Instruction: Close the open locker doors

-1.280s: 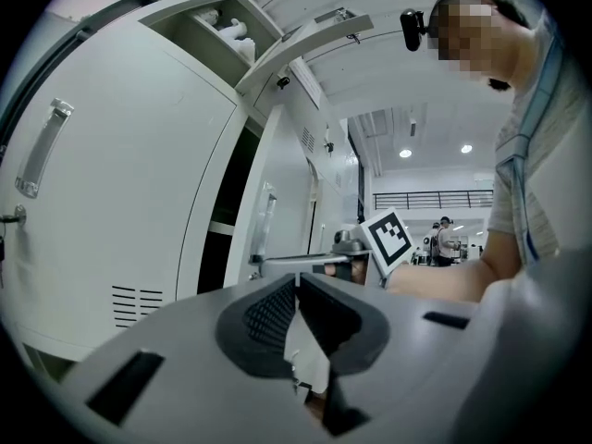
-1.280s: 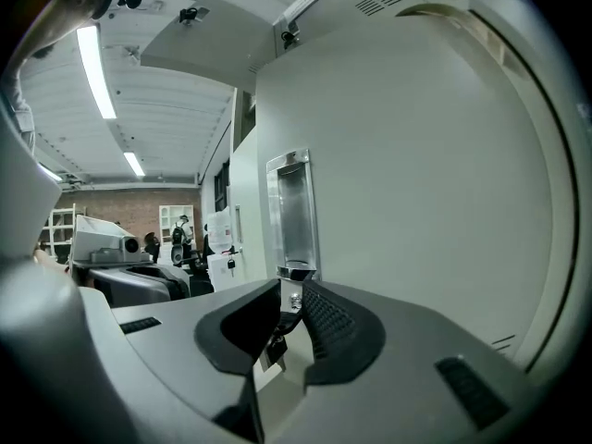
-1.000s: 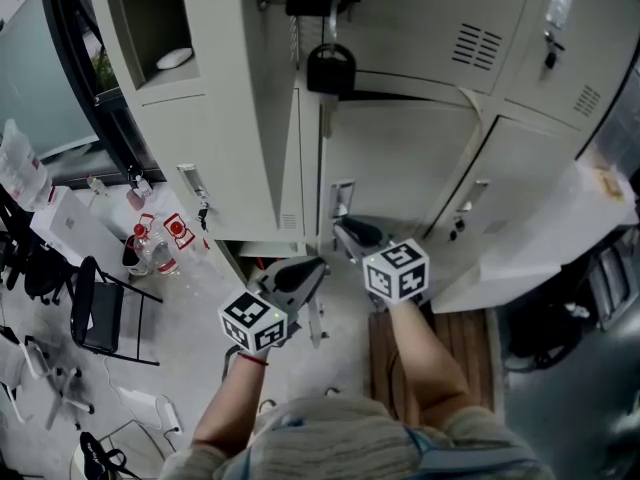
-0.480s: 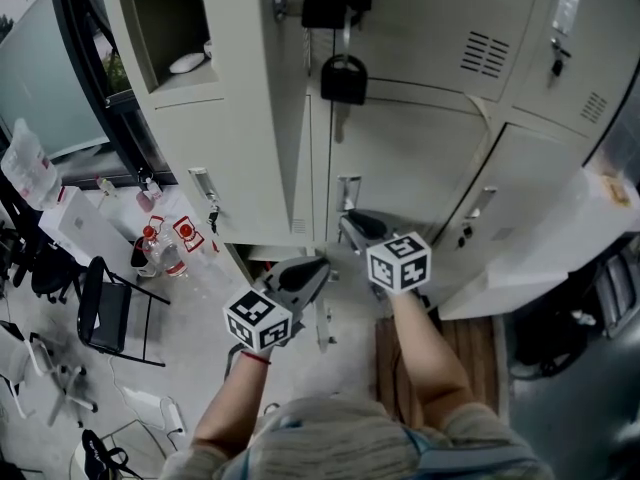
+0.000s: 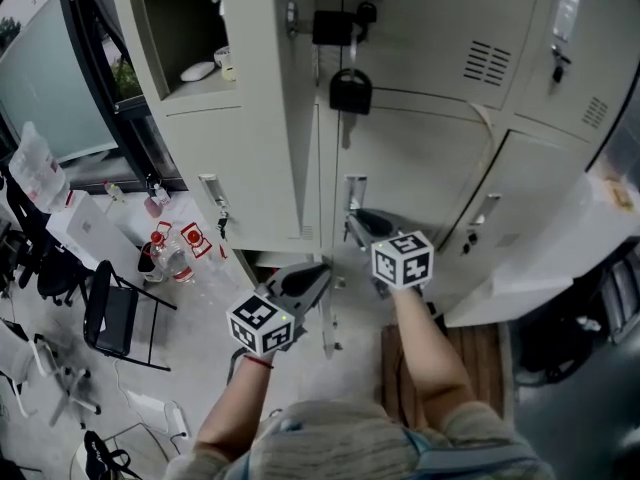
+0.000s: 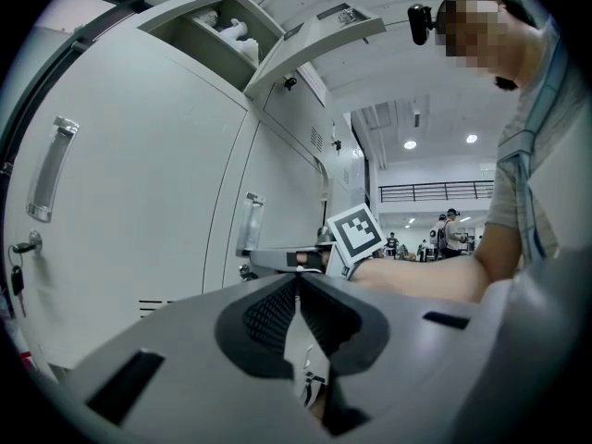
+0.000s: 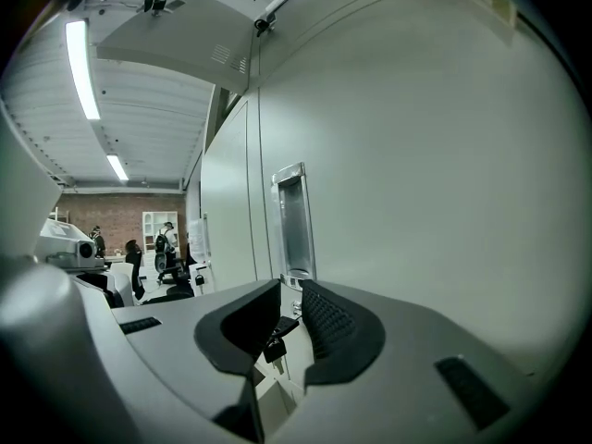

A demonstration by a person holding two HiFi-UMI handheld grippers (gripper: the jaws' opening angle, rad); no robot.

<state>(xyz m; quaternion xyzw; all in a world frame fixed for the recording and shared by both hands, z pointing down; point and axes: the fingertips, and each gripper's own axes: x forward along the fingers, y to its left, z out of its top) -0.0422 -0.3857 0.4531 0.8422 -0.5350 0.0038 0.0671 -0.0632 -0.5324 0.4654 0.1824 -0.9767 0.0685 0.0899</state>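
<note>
Head view looked down a bank of grey lockers [image 5: 430, 168] with a black padlock [image 5: 351, 92] hanging near the middle. Up and left of the padlock, 1 compartment [image 5: 190, 28] stood open with a white dish [image 5: 197, 70] on its shelf. Its door [image 5: 265, 118] was swung out just left of the padlock, so the task looked unfinished.

Below the padlock, the right hand-held gripper [image 5: 356, 220] pointed at a recessed handle [image 7: 291, 220] on a shut door. Its jaws were slightly spread and held nothing; what looked like keys [image 7: 275, 340] showed through the gap.

Lower and left of the padlock, the left hand-held gripper [image 5: 318, 273] had its jaws pressed together on nothing, probably because a blunt closed tip suits pushing a door. Both hung well below the open door, so an upward reach seemed needed next.
</note>
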